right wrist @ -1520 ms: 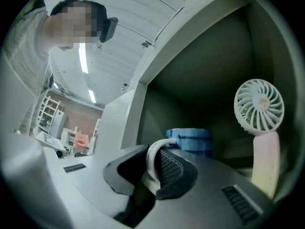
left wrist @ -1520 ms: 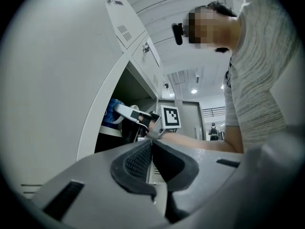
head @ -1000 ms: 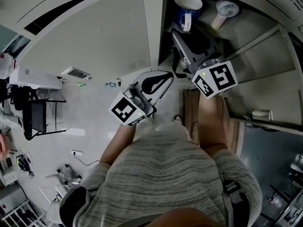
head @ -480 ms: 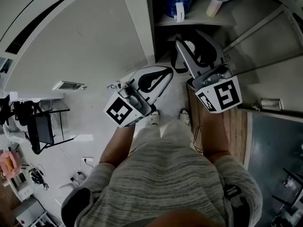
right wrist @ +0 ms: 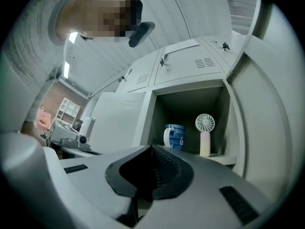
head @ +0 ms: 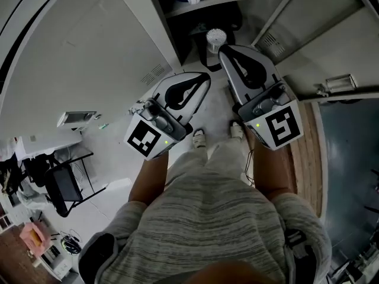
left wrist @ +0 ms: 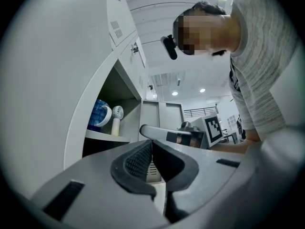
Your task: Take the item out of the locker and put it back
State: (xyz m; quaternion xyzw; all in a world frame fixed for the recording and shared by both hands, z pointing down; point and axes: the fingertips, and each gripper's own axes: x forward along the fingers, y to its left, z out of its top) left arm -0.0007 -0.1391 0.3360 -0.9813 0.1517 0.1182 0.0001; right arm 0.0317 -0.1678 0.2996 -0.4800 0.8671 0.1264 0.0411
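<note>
1. The open grey metal locker point(right wrist: 188, 97) has two things on its shelf point(right wrist: 224, 159): a round blue mug with a white handle point(right wrist: 175, 136) and, just to its right, a small white fan on a pale cream stem point(right wrist: 205, 133). Both stand upright and apart from each other. I cannot tell which one is the task's item.
2. The right gripper point(head: 227, 51) is clenched on nothing. Its jaws have just been closing and meet with no thing between them. The left gripper point(head: 204, 77) is also closed and empty.
3. The relation that matters: from the right gripper, the mug lies ahead and a little above the jaw tips, with the fan further right. The fan's long axis is vertical, and the mug's handle faces the near left. The right gripper is the nearer one to the opening. The left gripper sits in front of the plain grey panel point(head: 100, 58) left of the opening.
4. With both things on the shelf and both grippers empty, the scene fits an item waiting to be fetched as well as one already set back.
5. The right gripper view shows the mug and fan whole, while the head view cuts them off at its top edge. Only the left gripper view shows the right gripper from the side, with its tip short of the shelf and touching neither thing.
</note>
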